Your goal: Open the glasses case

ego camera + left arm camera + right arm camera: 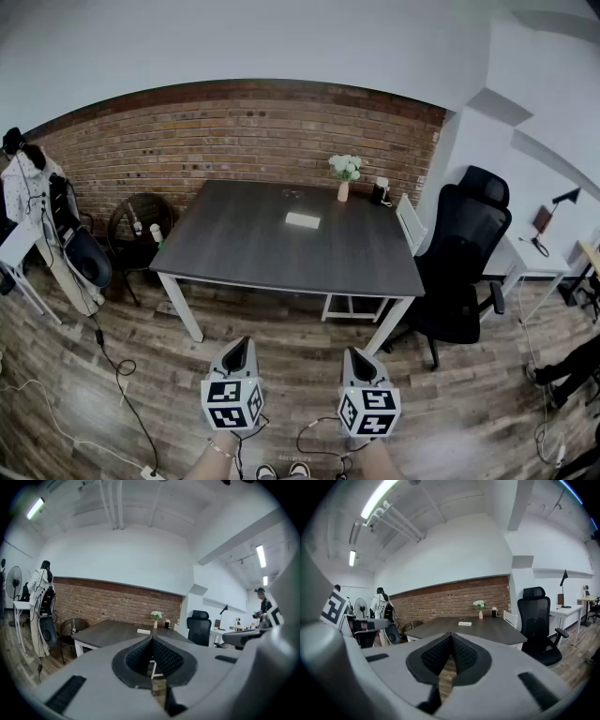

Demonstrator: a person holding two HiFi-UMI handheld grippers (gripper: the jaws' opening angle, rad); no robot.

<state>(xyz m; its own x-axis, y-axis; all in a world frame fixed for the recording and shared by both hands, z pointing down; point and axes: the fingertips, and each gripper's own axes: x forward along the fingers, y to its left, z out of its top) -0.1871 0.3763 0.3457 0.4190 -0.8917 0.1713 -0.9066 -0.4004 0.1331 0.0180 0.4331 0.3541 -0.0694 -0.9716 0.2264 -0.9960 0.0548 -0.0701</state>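
Note:
The glasses case (303,220) is a flat white box lying closed on the dark grey table (244,253), toward its far middle. It also shows small in the left gripper view (143,631) and the right gripper view (464,623). My left gripper (239,345) and right gripper (356,354) hang side by side over the wooden floor, well short of the table's near edge. Both point toward the table. In each gripper view the dark ribbed pads meet at the tips, left (151,638) and right (451,634), with nothing between them.
A vase of white flowers (345,178) and a black cup (379,192) stand at the table's far right. A black office chair (469,262) and a white chair (410,223) sit at its right side, a round chair (141,225) at its left. Cables (117,366) trail on the floor.

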